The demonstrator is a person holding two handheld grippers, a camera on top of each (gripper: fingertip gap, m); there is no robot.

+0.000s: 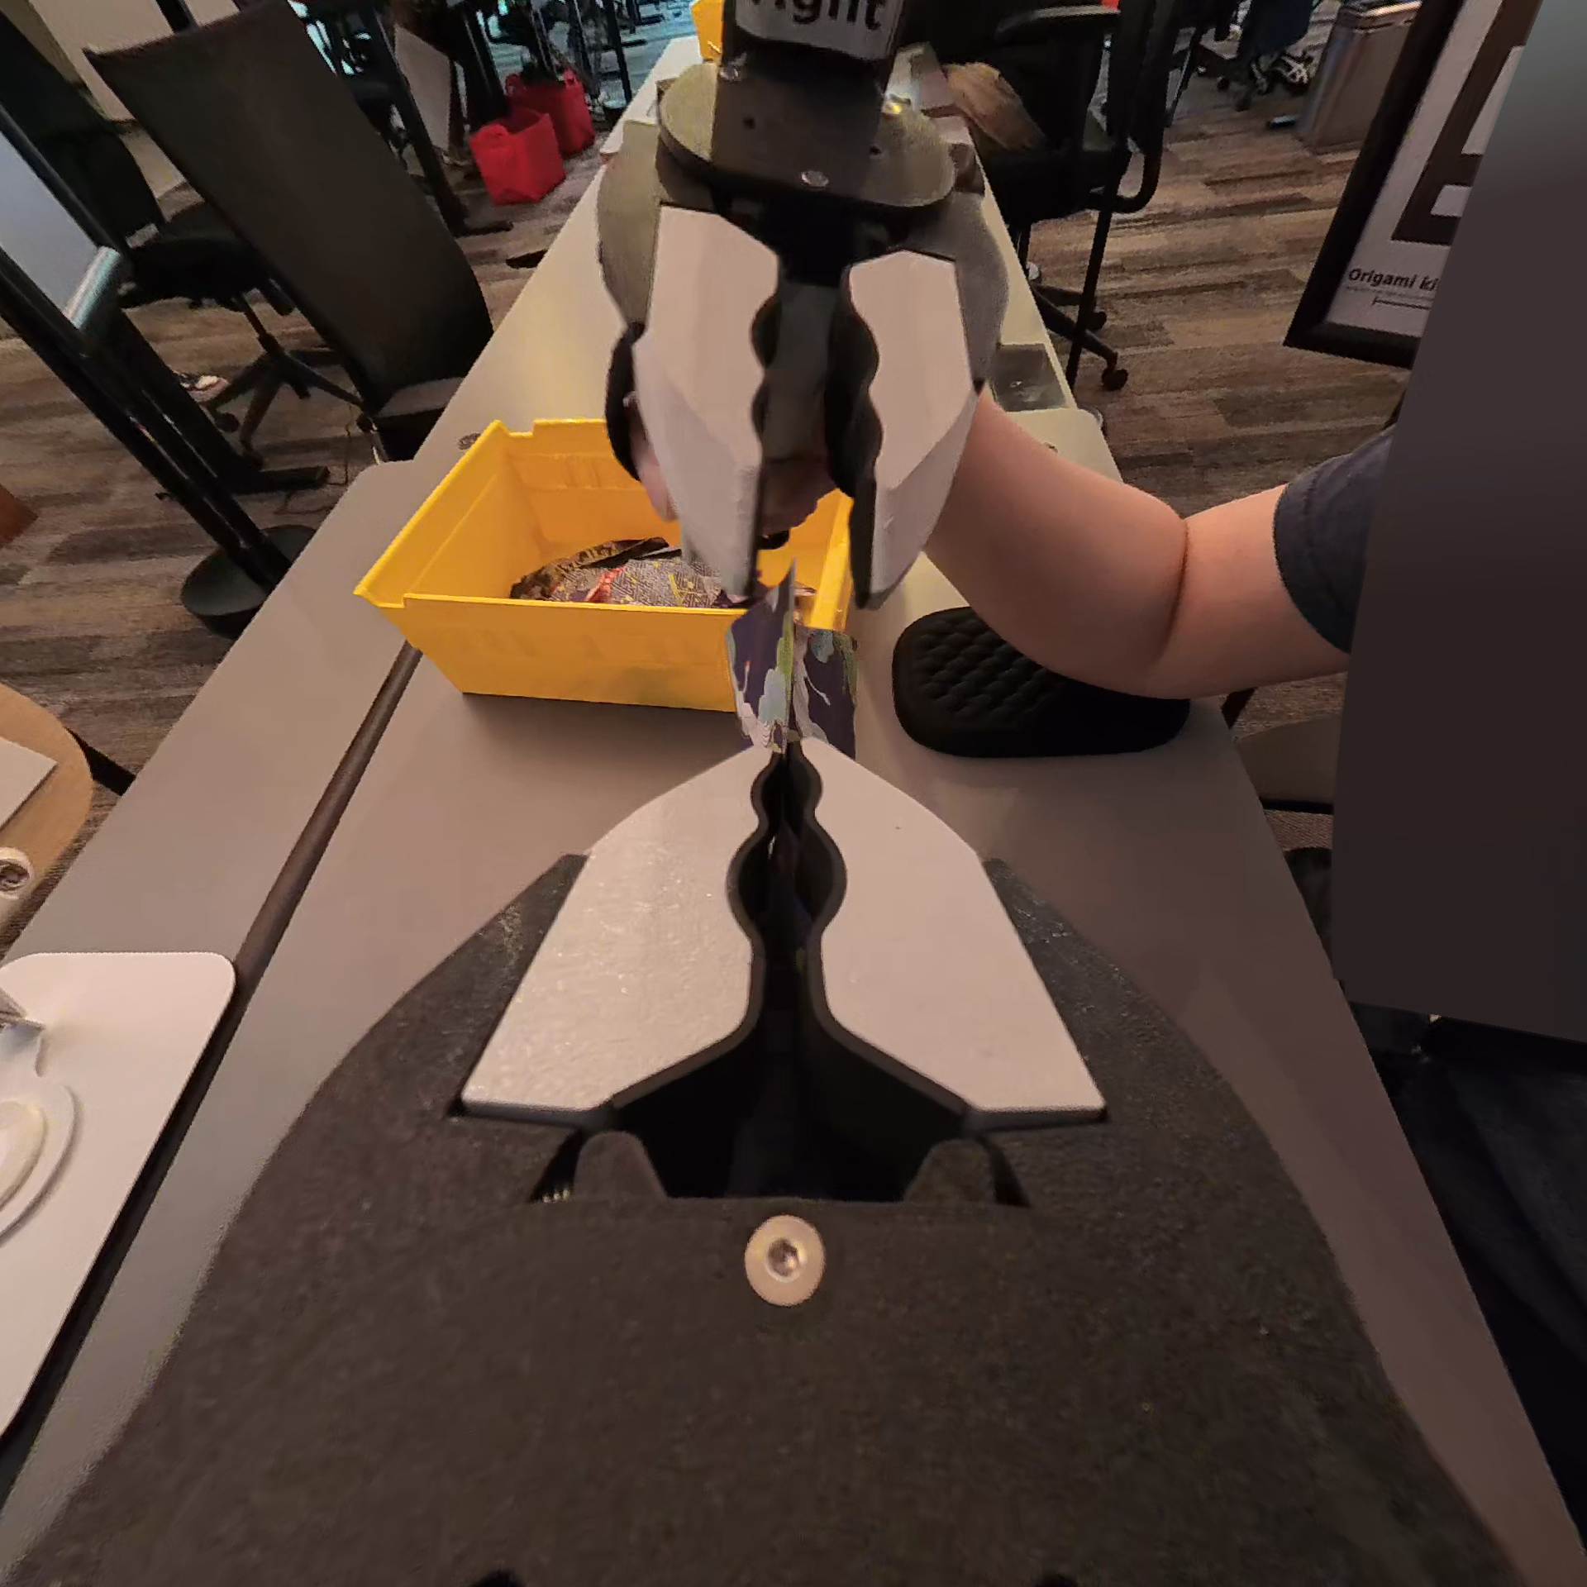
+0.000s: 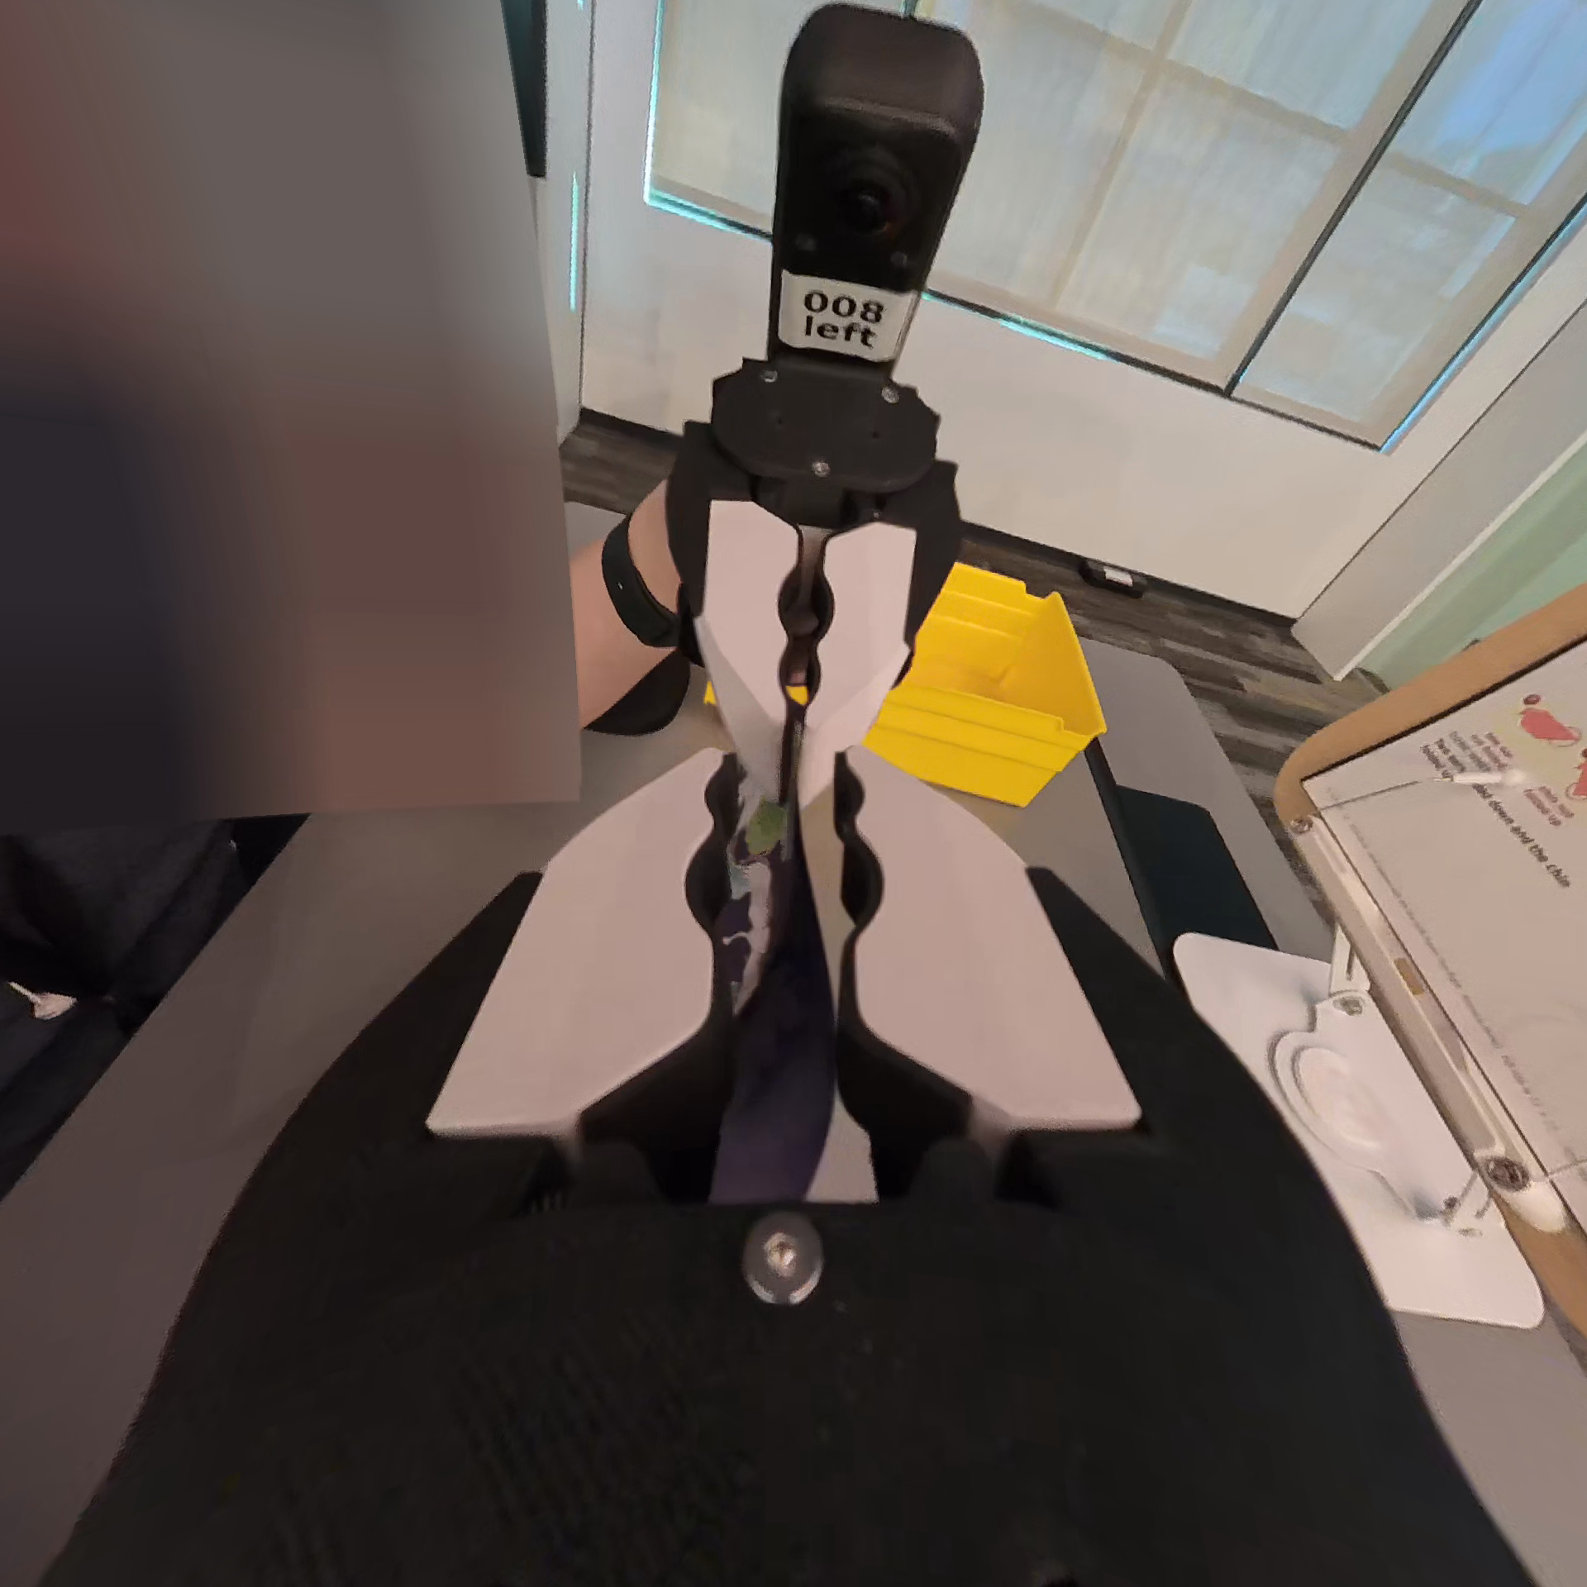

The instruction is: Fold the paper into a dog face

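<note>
The paper [image 1: 794,678] is a folded, dark blue patterned sheet held on edge above the grey table [image 1: 515,816]. My left gripper [image 1: 786,756] is shut on its near end. My right gripper [image 1: 803,592] faces it from the far side with its jaws a little apart, and one fingertip touches the paper's top. In the right wrist view the paper [image 2: 773,988] runs lengthwise between the parted fingers of my right gripper [image 2: 783,764]. The left gripper [image 2: 786,738] pinches its far end there. The paper's lower edge is hidden behind the fingers.
A yellow bin [image 1: 481,618] with several patterned papers [image 1: 618,575] stands behind the paper and also shows in the right wrist view [image 2: 988,713]. A black pad [image 1: 1030,687] lies under a person's forearm [image 1: 1116,584]. A white stand [image 2: 1374,1116] and an instruction board [image 2: 1460,859] sit at the table's side. Left and right tips are no more than a few centimetres apart.
</note>
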